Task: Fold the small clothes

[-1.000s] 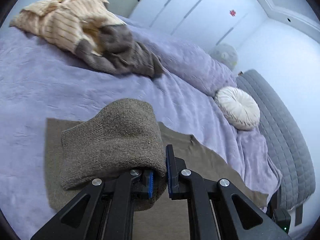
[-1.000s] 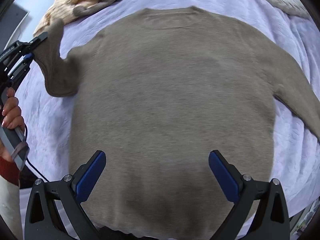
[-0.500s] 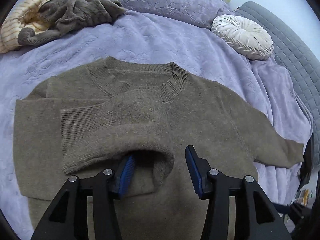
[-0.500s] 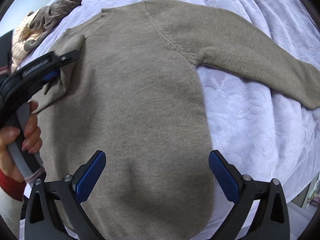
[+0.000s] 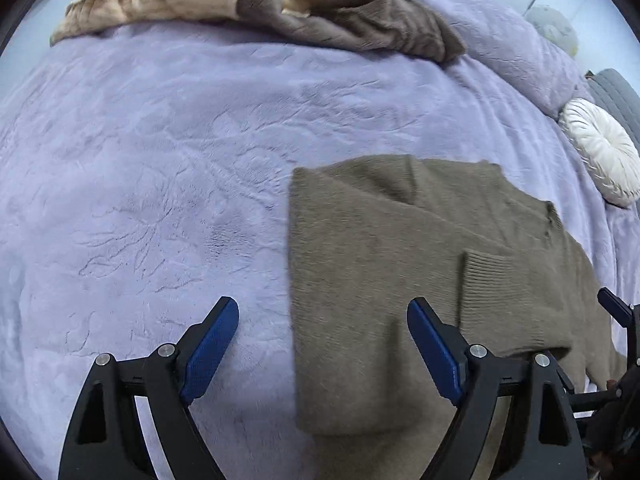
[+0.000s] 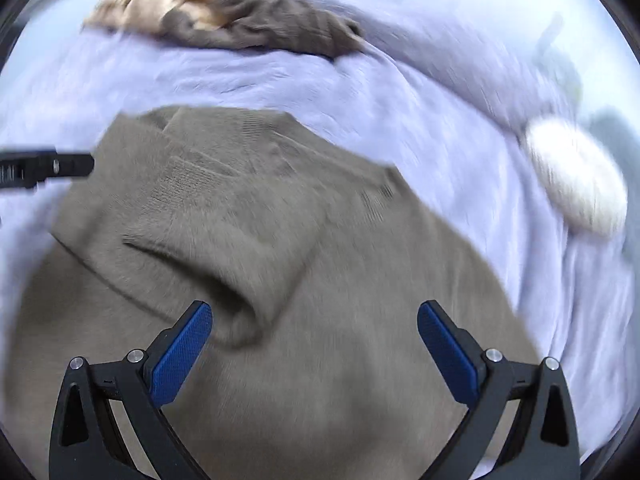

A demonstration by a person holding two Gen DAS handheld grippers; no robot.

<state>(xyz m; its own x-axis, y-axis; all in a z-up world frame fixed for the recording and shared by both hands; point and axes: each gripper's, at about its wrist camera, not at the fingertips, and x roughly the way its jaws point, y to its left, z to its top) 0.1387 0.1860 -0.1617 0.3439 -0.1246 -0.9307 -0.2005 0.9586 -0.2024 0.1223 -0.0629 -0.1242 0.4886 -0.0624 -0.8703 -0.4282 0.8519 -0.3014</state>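
A taupe knit sweater (image 5: 384, 264) lies flat on the lilac bedspread (image 5: 160, 160), its left sleeve folded across the body with the ribbed cuff (image 5: 504, 300) on top. My left gripper (image 5: 320, 344) is open and empty, hovering over the sweater's left folded edge. The sweater (image 6: 320, 320) fills the blurred right wrist view, the folded sleeve (image 6: 224, 240) lying on its chest. My right gripper (image 6: 316, 344) is open and empty above the sweater's body. The left gripper's tip (image 6: 44, 168) shows at that view's left edge.
A pile of cream striped and grey-brown clothes (image 5: 248, 4) lies at the far side of the bed. A round white cushion (image 5: 600, 156) and a grey quilted headboard (image 5: 616, 96) are at the right. White wardrobe doors stand behind.
My left gripper carried the sleeve over the sweater's body, opened and let it drop, then drew back to the left. My right gripper stayed open and swung toward the chest.
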